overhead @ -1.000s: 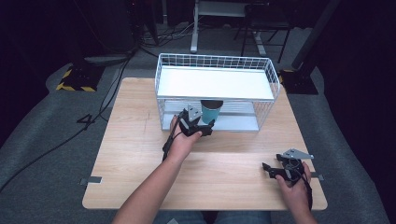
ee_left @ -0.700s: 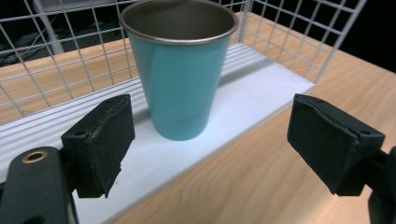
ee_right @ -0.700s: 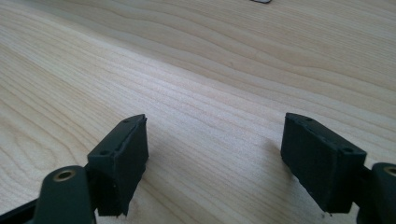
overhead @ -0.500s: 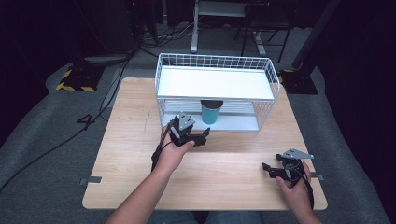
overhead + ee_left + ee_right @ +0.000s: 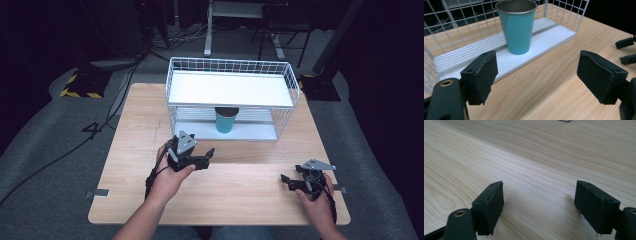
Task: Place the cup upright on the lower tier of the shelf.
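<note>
The teal cup [image 5: 518, 26] stands upright on the lower white shelf of the wire rack [image 5: 230, 66], at the far middle of the worktop [image 5: 125, 125]. The left gripper [image 5: 206, 156] hovers just near of the rack, jaws wide and empty, facing the cup. The right gripper [image 5: 286, 181] sits low at the near right, jaws wide over bare wood.

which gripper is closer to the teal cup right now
Left. The left gripper sits just in front of the wire rack, facing the teal cup on its lower shelf. The right gripper rests far off by the table's near right corner.
</note>
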A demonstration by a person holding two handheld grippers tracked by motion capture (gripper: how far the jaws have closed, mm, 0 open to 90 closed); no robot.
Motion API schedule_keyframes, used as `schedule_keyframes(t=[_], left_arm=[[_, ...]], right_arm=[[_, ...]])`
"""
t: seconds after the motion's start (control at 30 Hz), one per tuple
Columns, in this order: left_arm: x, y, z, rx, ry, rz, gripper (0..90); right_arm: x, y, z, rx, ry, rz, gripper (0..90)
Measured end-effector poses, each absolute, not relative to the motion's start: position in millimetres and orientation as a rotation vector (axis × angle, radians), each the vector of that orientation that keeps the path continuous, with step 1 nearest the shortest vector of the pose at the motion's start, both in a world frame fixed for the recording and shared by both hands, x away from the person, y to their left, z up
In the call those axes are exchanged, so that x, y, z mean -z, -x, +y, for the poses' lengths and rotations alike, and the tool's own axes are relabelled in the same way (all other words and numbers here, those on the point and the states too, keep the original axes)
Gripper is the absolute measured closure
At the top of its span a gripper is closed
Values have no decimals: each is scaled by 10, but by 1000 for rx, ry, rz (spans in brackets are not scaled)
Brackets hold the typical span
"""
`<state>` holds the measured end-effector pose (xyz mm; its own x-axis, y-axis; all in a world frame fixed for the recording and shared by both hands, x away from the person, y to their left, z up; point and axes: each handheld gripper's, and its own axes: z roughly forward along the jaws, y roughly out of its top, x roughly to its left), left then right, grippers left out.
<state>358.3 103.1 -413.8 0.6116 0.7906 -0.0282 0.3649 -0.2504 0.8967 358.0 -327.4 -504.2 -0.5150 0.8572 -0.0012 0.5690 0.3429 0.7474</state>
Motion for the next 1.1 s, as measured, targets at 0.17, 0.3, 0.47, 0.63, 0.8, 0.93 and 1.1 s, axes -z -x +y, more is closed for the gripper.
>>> schedule_keyframes(t=[0.17, 0.3, 0.47, 0.63, 0.8, 0.93, 1.1], left_arm=[[4117, -3440, 1161, -548, -1860, 922, 180], [4118, -3315, 1303, -555, -1866, 916, 185], [4152, -3196, 1471, -554, -1874, 909, 195], [4240, -3101, 1647, -550, -1893, 915, 199], [4343, -3038, 1792, -531, -1933, 948, 200], [4442, -3002, 1893, -494, -1946, 972, 199], [4607, -2977, 1991, -478, -2011, 1000, 197]], right_arm=[[5042, -3581, -3273, -994, -1253, 2218, 239], [5042, -3581, -3273, -995, -1253, 2218, 240], [5042, -3582, -3273, -994, -1250, 2218, 239], [5042, -3580, -3271, -995, -1246, 2222, 240], [5042, -3580, -3271, -995, -1246, 2222, 240], [5041, -3580, -3271, -995, -1246, 2222, 240], [5042, -3580, -3271, -995, -1246, 2222, 239]])
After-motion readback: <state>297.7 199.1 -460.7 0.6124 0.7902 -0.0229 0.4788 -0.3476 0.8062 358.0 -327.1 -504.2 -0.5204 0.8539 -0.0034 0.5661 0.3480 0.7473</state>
